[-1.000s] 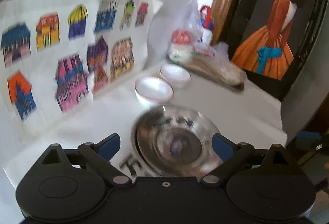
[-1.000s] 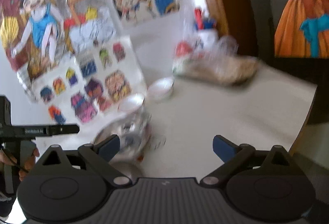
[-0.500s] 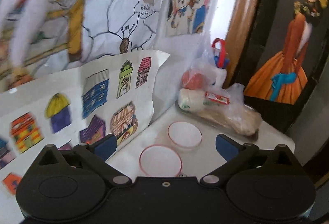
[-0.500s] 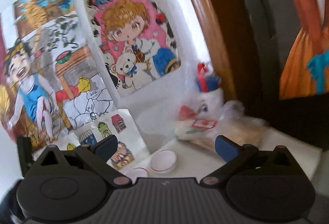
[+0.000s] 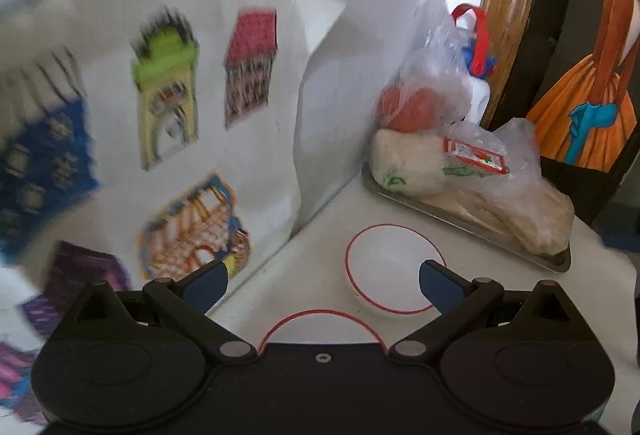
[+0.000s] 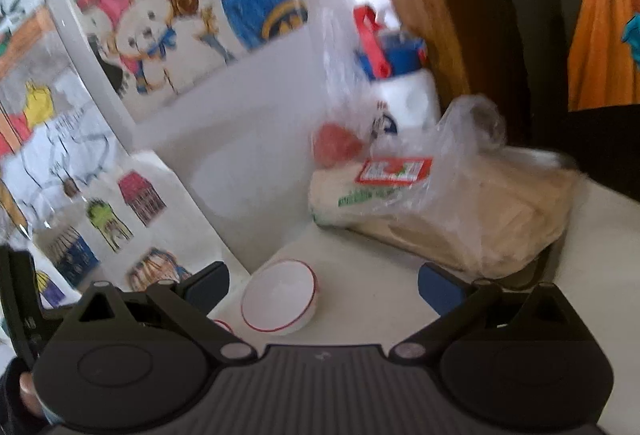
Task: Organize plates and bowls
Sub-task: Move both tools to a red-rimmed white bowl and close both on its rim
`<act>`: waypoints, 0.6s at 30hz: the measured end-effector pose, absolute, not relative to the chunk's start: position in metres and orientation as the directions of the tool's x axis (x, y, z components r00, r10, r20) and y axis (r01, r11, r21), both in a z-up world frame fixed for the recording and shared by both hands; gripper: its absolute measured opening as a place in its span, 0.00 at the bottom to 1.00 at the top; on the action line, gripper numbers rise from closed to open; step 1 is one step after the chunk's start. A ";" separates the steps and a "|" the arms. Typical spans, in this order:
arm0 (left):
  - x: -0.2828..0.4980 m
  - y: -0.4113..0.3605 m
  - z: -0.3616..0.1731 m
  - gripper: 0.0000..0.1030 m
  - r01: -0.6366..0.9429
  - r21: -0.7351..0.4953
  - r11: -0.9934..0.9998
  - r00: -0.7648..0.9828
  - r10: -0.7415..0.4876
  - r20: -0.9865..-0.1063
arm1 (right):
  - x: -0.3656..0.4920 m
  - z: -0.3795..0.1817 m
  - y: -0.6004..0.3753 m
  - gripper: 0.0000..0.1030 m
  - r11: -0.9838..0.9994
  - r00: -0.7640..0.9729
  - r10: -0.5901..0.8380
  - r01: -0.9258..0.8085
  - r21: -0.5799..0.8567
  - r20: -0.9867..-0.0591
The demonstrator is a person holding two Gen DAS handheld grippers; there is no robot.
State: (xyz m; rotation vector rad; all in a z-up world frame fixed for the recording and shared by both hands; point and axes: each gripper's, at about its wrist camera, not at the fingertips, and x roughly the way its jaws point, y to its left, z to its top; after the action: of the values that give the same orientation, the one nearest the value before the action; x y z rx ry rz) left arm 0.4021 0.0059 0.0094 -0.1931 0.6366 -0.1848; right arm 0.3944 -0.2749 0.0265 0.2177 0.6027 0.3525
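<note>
Two white bowls with red rims sit on the white table. In the left wrist view the far bowl (image 5: 394, 269) lies just ahead of my open left gripper (image 5: 324, 281), partly behind its right finger. The near bowl (image 5: 320, 327) shows only as a rim arc above the gripper body. In the right wrist view the far bowl (image 6: 280, 297) lies low between the spread fingers of my open right gripper (image 6: 324, 289), and a sliver of the near bowl (image 6: 222, 325) peeks out by the left finger. Neither gripper holds anything. No steel plate is in view.
A metal tray (image 5: 460, 223) with bagged food (image 5: 472, 171) stands at the table's back right, seen also as bagged food (image 6: 460, 203). A white bottle with a red handle (image 5: 476, 51) stands behind it. A sheet of coloured house drawings (image 5: 168, 107) leans on the wall at the left.
Both grippers have moved forward toward the bowls and the wall. The steel plate seen a second ago under the left gripper has dropped out of view. The bowls now look larger.
</note>
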 end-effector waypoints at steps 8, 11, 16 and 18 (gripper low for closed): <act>0.437 0.008 -0.020 0.99 0.090 -0.308 0.947 0.757 -0.266 -0.597 | 0.423 -0.022 -0.257 1.00 0.925 0.730 0.380 -0.289 0.248 -0.568; 0.446 0.006 -0.027 0.99 0.095 -0.323 0.942 0.745 -0.282 -0.604 | 0.430 -0.030 -0.255 0.99 0.924 0.725 0.381 -0.280 0.260 -0.574; 0.458 0.003 -0.033 0.93 0.098 -0.345 0.933 0.734 -0.302 -0.608 | 0.445 -0.040 -0.246 0.79 0.940 0.720 0.341 -0.245 0.238 -0.605; 0.460 0.001 -0.034 0.87 0.093 -0.343 0.935 0.731 -0.298 -0.614 | 0.449 -0.043 -0.244 0.77 0.937 0.713 0.347 -0.244 0.249 -0.610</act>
State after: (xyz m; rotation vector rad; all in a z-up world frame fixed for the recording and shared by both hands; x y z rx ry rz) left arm 0.4603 0.0011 -0.0337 -0.2998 0.7220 -0.2184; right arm 0.4490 -0.2443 -0.0429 0.1548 0.7055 0.3291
